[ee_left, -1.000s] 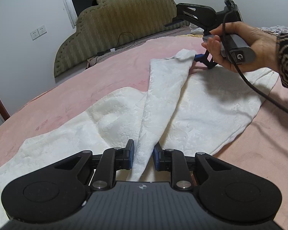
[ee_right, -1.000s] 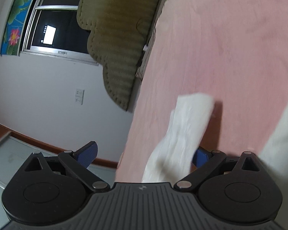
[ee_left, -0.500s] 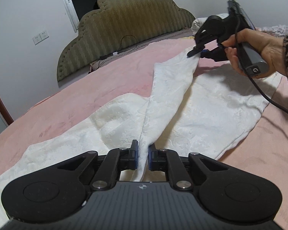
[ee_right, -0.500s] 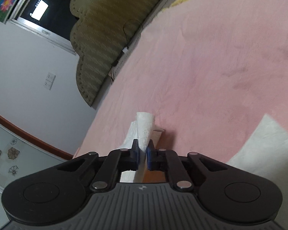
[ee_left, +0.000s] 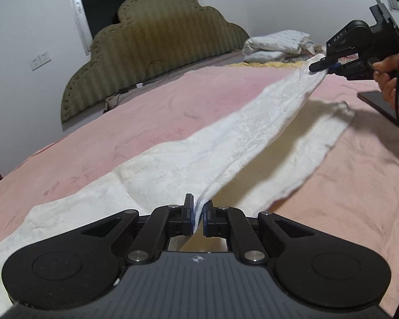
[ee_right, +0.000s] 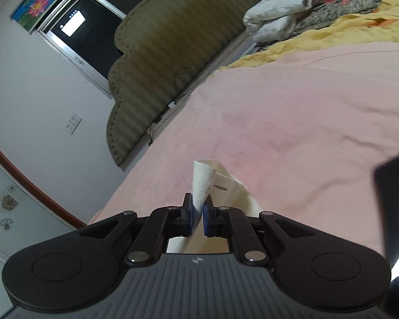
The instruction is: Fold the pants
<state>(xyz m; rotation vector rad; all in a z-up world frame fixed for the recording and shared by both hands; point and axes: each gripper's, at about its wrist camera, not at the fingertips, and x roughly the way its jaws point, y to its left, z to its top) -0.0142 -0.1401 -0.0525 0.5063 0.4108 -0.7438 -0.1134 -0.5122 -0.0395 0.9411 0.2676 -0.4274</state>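
Pink bed [ee_left: 151, 122] under white pants [ee_left: 226, 143]: light, limp, sagging. We clamp left hand-held gripper [ee_left: 198, 216] and right hand-held gripper [ee_right: 198, 216] on pants' edge, near headboard [ee_left: 157, 42].

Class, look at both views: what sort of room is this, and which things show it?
Most likely a home bedroom: a bed under a pink blanket, a padded scalloped headboard against the wall, and folded bedding piled near it.

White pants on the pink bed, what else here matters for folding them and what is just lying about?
Part of the job:
- white pants
- left tongs, shut on the pants
- right tongs, shut on the pants
- pink bedcover

Just lying about:
- dark phone
- folded bedding
- headboard
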